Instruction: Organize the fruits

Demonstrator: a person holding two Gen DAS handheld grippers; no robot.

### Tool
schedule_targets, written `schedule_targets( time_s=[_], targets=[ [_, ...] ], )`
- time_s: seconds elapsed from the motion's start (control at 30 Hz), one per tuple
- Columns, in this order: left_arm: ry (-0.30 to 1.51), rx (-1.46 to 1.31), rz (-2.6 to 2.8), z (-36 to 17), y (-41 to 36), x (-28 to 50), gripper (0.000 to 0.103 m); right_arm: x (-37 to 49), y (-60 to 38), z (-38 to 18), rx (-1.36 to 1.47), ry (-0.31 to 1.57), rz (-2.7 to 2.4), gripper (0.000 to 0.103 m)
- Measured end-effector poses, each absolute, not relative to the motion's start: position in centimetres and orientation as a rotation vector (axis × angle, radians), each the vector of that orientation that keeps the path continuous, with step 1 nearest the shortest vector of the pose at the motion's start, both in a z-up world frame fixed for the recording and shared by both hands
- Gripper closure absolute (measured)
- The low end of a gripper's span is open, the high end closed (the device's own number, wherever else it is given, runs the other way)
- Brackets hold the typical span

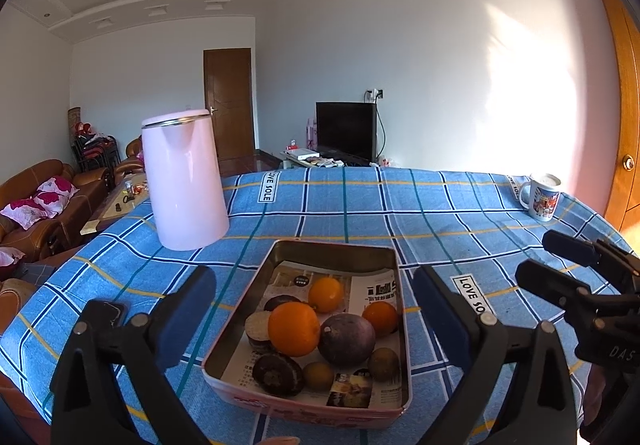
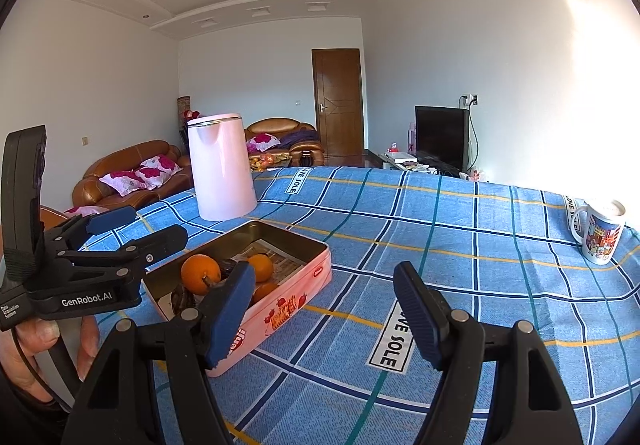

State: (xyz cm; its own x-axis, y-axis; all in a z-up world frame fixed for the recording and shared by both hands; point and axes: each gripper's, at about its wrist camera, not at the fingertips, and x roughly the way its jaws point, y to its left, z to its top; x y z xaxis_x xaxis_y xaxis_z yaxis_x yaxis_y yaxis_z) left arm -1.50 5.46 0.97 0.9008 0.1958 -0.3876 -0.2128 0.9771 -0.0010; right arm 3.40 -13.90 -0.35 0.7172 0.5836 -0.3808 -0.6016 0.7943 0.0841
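Both jaws stood wide and empty, so the left gripper (image 1: 316,309) wanted to drop squarely over the front orange (image 1: 294,329) in the tin (image 1: 340,245), while the right gripper (image 2: 324,313) hung beside it.

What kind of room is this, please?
Most likely a home living room: leather sofas with cushions, a TV by the wall, and a table under a checked cloth.

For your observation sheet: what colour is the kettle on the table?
Pale pink kettle with a silver rim, clearest in the left wrist view.
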Motion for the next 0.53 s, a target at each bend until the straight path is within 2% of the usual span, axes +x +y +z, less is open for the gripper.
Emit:
schedule_targets(
  time_s=[0.53],
  targets=[
    [0.425, -0.006, 0.247, 0.58, 4.84, -0.91, 0.000, 3.75, -14.31, -1.04, -0.045, 0.422, 0.651, 0.030]
  ],
)
